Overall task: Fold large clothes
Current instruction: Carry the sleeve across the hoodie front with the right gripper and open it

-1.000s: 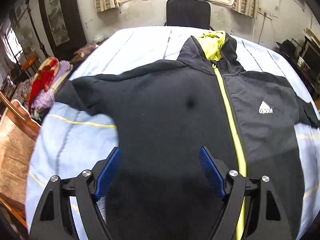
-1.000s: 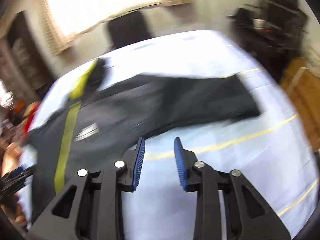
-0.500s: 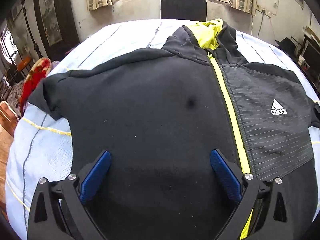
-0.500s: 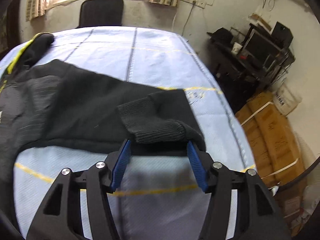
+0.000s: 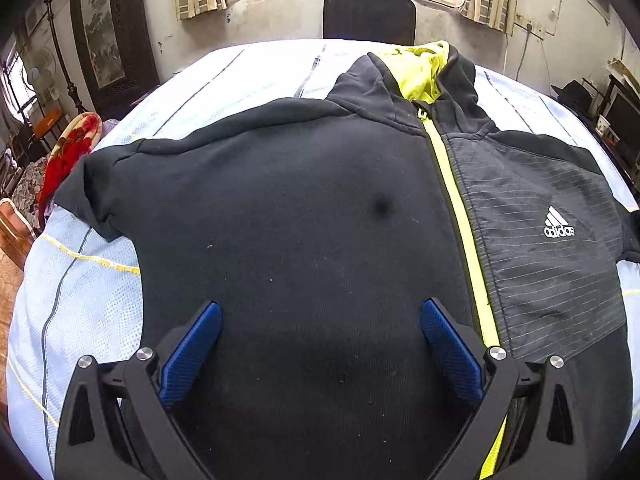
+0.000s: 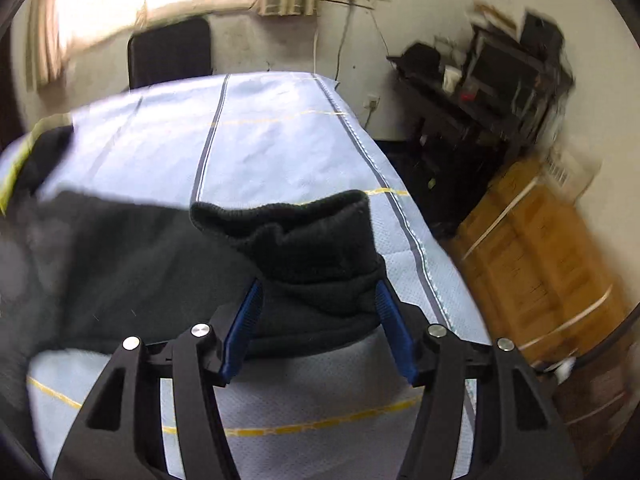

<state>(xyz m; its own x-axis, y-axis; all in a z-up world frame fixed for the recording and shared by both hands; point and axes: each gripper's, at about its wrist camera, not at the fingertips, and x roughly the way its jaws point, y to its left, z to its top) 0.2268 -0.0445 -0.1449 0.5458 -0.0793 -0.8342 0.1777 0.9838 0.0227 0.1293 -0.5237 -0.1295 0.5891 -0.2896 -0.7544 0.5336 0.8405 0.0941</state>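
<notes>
A black zip-up hoodie point(image 5: 300, 220) with a yellow zipper point(image 5: 460, 220) and a yellow-lined hood point(image 5: 420, 68) lies spread face up on the pale blue bed cover point(image 5: 92, 304). My left gripper point(image 5: 320, 306) hovers wide open over its lower front, just left of the zipper, with only flat cloth beneath. In the right wrist view the ribbed cuff point(image 6: 304, 236) of one sleeve stands bunched up between the blue pads of my right gripper point(image 6: 319, 285). The jaws stand partly apart around it and the fabric fills the gap, not clamped.
A dark chair point(image 5: 370, 16) stands past the far end of the bed. A red blanket point(image 5: 68, 152) lies off the left side. On the right are a wooden crate point(image 6: 540, 260) and a dark cluttered shelf point(image 6: 500, 80). The bed edge point(image 6: 420, 248) runs just right of the cuff.
The left gripper opened wider and sank closer to the hoodie, then held still. The right gripper's jaws widened, it swung to the sleeve's end, and the cuff now sits deeper between its pads.
</notes>
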